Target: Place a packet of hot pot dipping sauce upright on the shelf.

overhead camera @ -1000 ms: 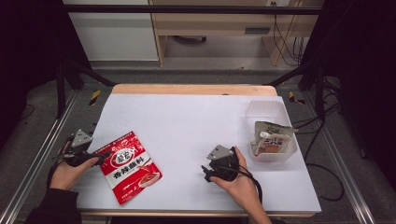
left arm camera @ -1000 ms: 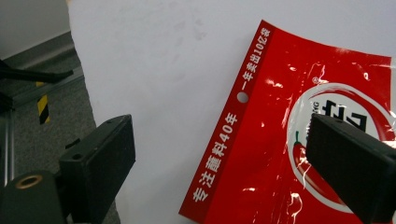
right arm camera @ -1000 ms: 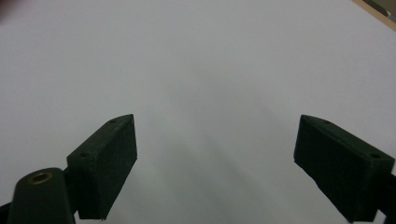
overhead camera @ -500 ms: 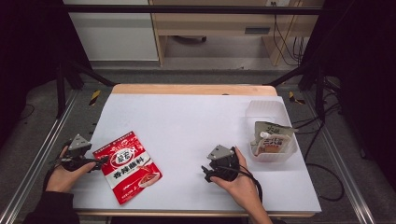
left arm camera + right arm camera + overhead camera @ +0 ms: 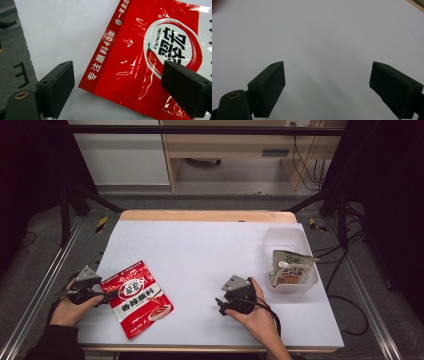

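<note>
Spread wide, the left gripper (image 5: 117, 87) is hovering with its jaws on either side of the red sauce packet's (image 5: 160, 62) corner, nothing pinched yet. One jaw is sitting out over bare white surface, the other is hanging above the printed red face beside the chilli logo. Whether either pad is actually touching the film is hard to call from the left gripper view.

Over on the other side, the right gripper (image 5: 327, 87) is also gaping, jaws apart over plain white, holding nothing; in the high view it (image 5: 227, 302) is resting in the person's hand near the front edge of the surface, right of the middle.

Pulling back, the red sauce packet (image 5: 137, 297) is lying flat near the front-left corner of the white surface (image 5: 200, 250), turned at an angle, with the left gripper (image 5: 102, 295) coming in from the left edge. Well apart, at the right edge, a clear plastic bin (image 5: 290, 242) is holding a spouted pouch (image 5: 290, 270).

Now the risk: that packet is flat and glossy, and the jaws are coming in almost level with it. Closing from here could just skate over the film and shove the packet along the surface. A shallow bite on the corner alone could also let it swing or slip out once lifted.
</note>
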Demonstrator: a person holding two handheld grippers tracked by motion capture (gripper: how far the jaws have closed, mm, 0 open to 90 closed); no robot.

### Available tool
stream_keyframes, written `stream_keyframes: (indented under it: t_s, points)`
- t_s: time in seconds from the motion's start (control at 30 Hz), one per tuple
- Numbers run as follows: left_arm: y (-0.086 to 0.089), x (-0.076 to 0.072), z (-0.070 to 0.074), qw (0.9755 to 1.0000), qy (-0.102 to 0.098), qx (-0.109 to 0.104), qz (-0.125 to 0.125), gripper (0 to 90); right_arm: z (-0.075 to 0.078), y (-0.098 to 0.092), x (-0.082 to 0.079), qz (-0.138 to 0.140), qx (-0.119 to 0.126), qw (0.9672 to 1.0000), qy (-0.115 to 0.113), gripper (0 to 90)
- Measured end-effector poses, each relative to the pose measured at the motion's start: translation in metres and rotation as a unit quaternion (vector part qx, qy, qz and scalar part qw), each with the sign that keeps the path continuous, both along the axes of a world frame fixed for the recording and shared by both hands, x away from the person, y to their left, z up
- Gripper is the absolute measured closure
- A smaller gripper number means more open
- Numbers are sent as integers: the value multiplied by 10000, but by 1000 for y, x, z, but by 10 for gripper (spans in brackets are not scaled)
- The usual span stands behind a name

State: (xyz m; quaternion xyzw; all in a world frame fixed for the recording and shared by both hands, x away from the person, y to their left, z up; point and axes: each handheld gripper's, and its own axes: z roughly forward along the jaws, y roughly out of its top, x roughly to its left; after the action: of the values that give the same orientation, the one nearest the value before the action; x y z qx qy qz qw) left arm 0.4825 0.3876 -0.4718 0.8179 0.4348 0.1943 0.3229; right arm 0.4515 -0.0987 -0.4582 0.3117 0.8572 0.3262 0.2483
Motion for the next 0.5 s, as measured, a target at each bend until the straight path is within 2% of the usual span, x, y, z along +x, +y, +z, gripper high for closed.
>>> stream_keyframes:
  t_s: [0.2,0.37,0.5]
  points:
    - [-2,0,-1,10000,51,-10,-67,126,-1,1,0,20,-4,10000,21,135]
    - [-4,-2,2,9999,15,-145,-85,138,-1,1,0,16,-14,10000,23,135]
    - [-5,-5,6,9995,-15,-266,-149,182,-1,0,0,7,-16,10000,27,135]
